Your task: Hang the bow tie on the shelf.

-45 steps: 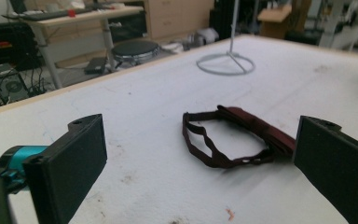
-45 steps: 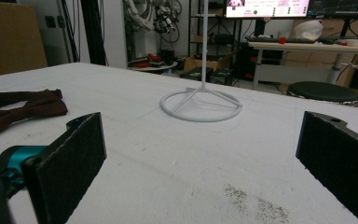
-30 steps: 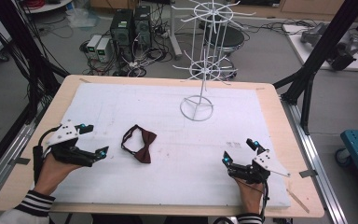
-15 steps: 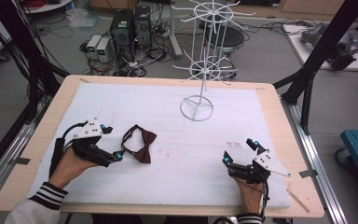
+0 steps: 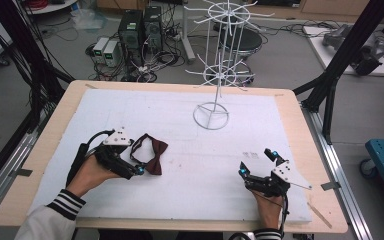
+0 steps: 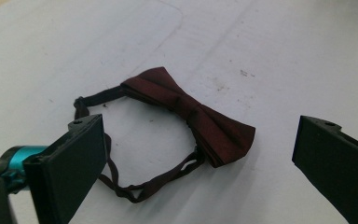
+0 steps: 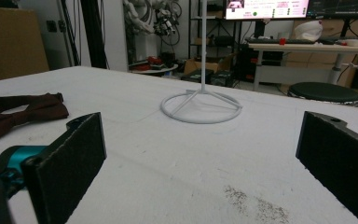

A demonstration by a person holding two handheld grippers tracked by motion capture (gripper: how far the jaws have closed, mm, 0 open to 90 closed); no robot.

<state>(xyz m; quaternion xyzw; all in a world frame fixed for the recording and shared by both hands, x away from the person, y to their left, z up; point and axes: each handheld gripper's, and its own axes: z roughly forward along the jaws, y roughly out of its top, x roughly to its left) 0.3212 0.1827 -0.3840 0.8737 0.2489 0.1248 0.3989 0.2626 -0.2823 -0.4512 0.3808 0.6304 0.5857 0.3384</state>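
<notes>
Left gripper view: the left gripper (image 6: 198,158), jaws spread wide, straddles the dark red satin bow tie (image 6: 191,114) lying flat, probably for pinching its band. Right gripper (image 5: 258,162), well apart from the tie, rests open-jawed.

even, bright overhead light, no hard glare. the white table cover (image 5: 180,120) reads slightly washed out in the high view, and shadows under the bow tie (image 6: 191,116) are soft and short. both gripper views blur their near jaws; the far room behind the wire stand (image 7: 201,107) is softly focused, the screen overexposed.
</notes>
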